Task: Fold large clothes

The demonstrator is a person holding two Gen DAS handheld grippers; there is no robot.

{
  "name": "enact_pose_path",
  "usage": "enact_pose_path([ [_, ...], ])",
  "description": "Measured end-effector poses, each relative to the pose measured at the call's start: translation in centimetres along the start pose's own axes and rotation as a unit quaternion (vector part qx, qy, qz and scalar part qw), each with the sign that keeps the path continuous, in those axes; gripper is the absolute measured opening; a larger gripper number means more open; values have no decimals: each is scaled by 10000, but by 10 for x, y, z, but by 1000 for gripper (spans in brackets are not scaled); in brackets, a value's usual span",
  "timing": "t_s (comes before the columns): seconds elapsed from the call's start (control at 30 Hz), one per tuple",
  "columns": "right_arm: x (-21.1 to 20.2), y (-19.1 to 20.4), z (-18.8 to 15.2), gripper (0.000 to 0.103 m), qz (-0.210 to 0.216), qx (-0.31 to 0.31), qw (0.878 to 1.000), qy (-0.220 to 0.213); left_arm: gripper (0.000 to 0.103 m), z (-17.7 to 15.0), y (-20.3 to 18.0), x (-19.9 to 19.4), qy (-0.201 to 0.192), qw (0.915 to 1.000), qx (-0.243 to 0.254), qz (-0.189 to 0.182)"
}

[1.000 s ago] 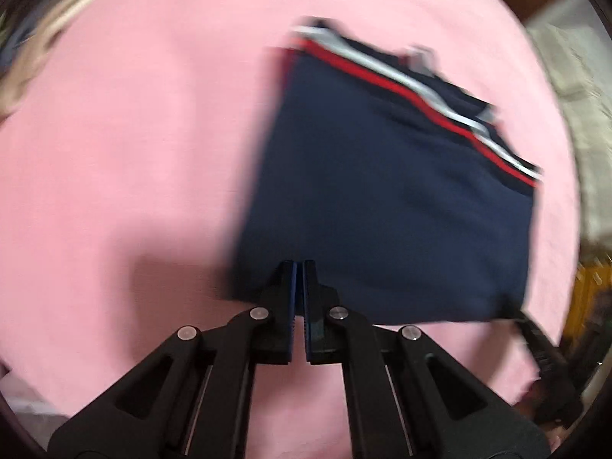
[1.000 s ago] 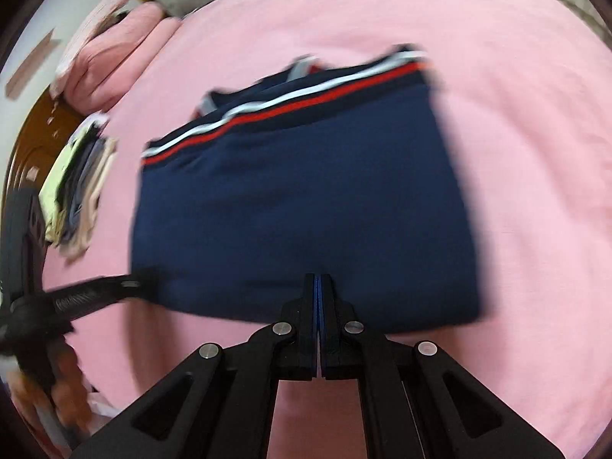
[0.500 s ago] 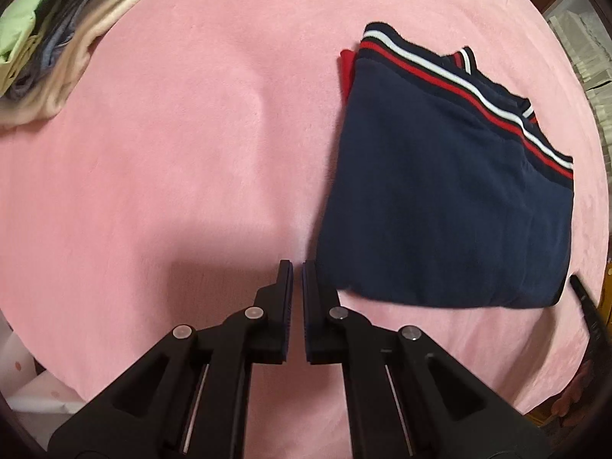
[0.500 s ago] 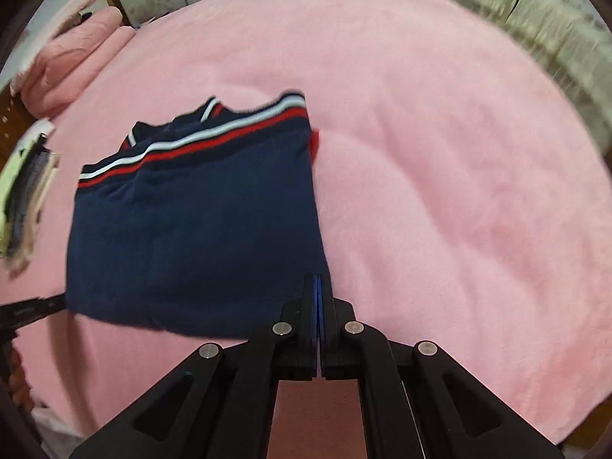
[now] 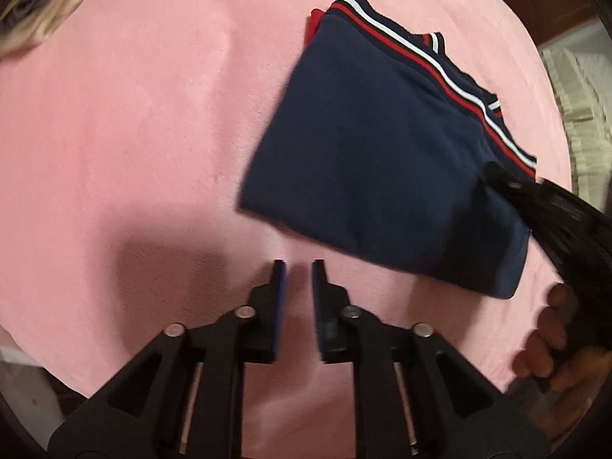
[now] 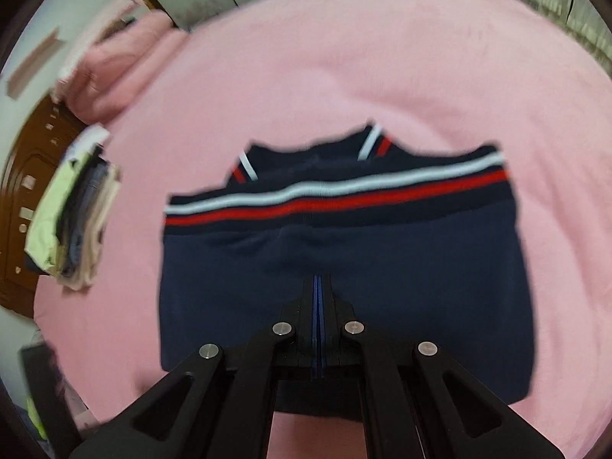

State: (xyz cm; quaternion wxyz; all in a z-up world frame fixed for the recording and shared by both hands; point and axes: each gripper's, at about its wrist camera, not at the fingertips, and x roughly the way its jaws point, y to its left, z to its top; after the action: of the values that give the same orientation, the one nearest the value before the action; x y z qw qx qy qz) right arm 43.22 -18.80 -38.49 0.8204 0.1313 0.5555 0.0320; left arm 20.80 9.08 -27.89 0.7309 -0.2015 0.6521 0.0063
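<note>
One folded navy garment (image 6: 344, 275) lies flat on the pink blanket (image 6: 344, 57). Left tongs (image 5: 298, 267) are opening over bare blanket, gripping nothing; right tongs (image 6: 318, 279) are closed above the garment.

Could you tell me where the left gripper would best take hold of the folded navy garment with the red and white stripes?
Probably the plain folded edge of the folded navy garment nearest the left gripper, away from the striped band. That edge lies flat on the pink blanket, just ahead of the opening, empty jaws, so a low approach from that near side could pinch all layers together.
</note>
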Motion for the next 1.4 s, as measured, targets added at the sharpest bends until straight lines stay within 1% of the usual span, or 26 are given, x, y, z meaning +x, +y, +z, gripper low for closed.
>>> enact_pose_path([
  [0.03, 12, 1, 2, 0, 117, 74, 9998, 128, 27, -2, -2, 1, -30, 9999, -100, -79],
  [0.07, 24, 2, 4, 0, 191, 120, 9995, 240, 39, -3, -1, 1, -68, 9996, -225, -164],
  [0.1, 34, 2, 4, 0, 130, 141, 9992, 360, 47, -4, -1, 2, -97, 9992, -330, -221],
  [0.2, 52, 7, 10, 0, -138, 71, 9984, 537, 49, 4, -1, 3, -43, 9968, -657, -446],
  [0.27, 61, 11, 16, 0, -288, 33, 9967, 752, 49, 7, 11, 3, 32, 9932, -915, -721],
  [0.3, 66, 15, 19, 0, -394, -90, 9955, 859, 49, 9, 15, 6, 52, 9892, -1132, -926],
  [0.33, 69, 17, 21, 0, -444, -147, 9948, 908, 49, 18, 23, -1, 63, 9856, -1304, -1078],
  [0.37, 73, 19, 24, 0, -496, -198, 9939, 964, 49, 19, 27, -1, 58, 9812, -1482, -1231],
  [0.4, 75, 20, 25, 0, -511, -215, 9936, 987, 49, 21, 30, 3, 42, 9745, -1722, -1437],
  [0.47, 79, 21, 28, 0, -517, -253, 9930, 1034, 49, 26, 33, 8, -15, 9655, -1983, -1688],
  [0.57, 82, 24, 31, 0, -515, -307, 9926, 1054, 49, 37, 28, 15, -189, 9591, -2173, -1804],
  [0.63, 84, 26, 32, 0, -529, -343, 9924, 1058, 49, 42, 28, 18, -280, 9564, -2249, -1840],
  [0.7, 85, 29, 33, 0, -560, -443, 9918, 1058, 49, 48, 26, 23, -350, 9560, -2265, -1829],
  [0.73, 85, 30, 34, 0, -569, -484, 9916, 1053, 49, 47, 34, 20, -383, 9569, -2252, -1796],
  [0.8, 86, 33, 33, 0, -585, -541, 9914, 1036, 53, 52, 30, 25, -470, 9570, -2256, -1763],
  [0.87, 73, 34, 20, 0, -611, -642, 9910, 1004, 55, 56, 25, 30, -509, 9570, -2259, -1746],
  [0.93, 73, 36, 19, 0, -590, -712, 9909, 977, 56, 62, 14, 38, -554, 9582, -2240, -1694],
  [1.03, 71, 34, 20, 0, -496, -638, 9921, 960, 56, 64, 9, 42, -639, 9579, -2266, -1645],
  [1.17, 68, 33, 20, 0, -431, -615, 9926, 951, 55, 63, 3, 37, -711, 9619, -2259, -1369],
  [1.23, 67, 33, 20, 0, -404, -602, 9930, 930, 52, 64, -7, 32, -797, 9664, -2191, -1080],
  [1.3, 65, 32, 20, 0, -376, -568, 9936, 902, 43, 61, -19, 24, -972, 9724, -1968, -794],
  [1.33, 64, 28, 19, 0, -360, -530, 9940, 881, 40, 60, -25, 20, -1059, 9747, -1848, -674],
  [1.37, 63, 26, 18, 0, -350, -487, 9945, 858, 33, 57, -28, 16, -1145, 9763, -1739, -583],
  [1.4, 62, 25, 18, 0, -350, -461, 9948, 840, 28, 54, -34, 12, -1249, 9779, -1606, -488],
])
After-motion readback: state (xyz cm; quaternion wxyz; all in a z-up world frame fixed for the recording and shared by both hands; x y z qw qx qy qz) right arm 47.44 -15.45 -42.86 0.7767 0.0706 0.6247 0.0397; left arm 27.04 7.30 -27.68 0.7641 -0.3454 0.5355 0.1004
